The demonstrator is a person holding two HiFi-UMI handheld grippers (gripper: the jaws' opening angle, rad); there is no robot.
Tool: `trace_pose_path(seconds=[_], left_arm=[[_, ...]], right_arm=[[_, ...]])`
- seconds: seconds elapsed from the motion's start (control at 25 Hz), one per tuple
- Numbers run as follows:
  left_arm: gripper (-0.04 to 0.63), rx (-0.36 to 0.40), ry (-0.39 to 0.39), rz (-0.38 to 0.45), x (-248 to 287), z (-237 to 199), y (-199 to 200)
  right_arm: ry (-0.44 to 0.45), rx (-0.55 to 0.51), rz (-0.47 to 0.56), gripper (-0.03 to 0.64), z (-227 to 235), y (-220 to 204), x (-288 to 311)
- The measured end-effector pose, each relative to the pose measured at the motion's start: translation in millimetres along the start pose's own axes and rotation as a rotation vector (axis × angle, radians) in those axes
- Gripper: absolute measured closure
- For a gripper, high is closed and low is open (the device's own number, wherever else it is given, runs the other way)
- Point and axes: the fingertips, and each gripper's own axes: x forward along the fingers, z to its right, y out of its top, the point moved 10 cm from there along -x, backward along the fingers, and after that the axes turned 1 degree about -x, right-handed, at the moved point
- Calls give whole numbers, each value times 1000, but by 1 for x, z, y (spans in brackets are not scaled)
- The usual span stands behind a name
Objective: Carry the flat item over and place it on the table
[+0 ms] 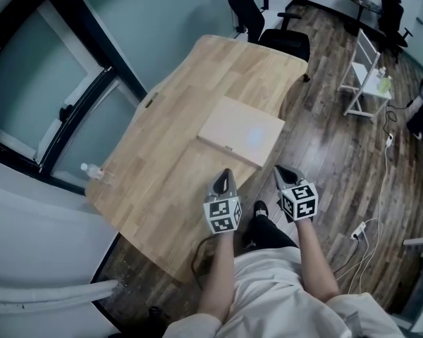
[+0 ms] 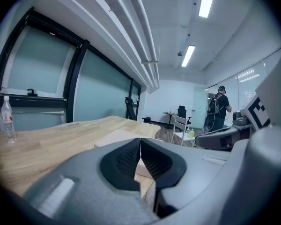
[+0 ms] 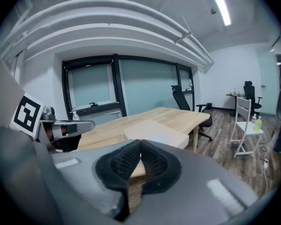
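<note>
- flat item (image 1: 241, 134): lies flat on the wooden table (image 1: 162, 167), near the edge facing the person
- left gripper (image 1: 225, 174): jaws pressed together, empty; just short of the flat item
- right gripper (image 1: 282, 171): jaws together, empty; beside the table's edge
- 1 bottle (image 1: 95, 172) upright at the table's left corner

The flat item (image 1: 241, 132) is a pale beige rectangular slab, thin and plain, with a faint bluish sheen on its top. It lies flat on the light wooden desk (image 1: 190, 83), toward the near end and close by the right edge — its far right corner reaches that edge.
</note>
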Motion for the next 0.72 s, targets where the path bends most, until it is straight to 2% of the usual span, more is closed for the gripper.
trace_pose_path(seconds=[0.2,0.72], left_arm=[[586,-3,-5,-6,6,4,0],[586,5,6,4,5,8,3]], right_arm=[[16,35,25,615,9,-6,-7],[-9,7,31,615,19,-2,-14]])
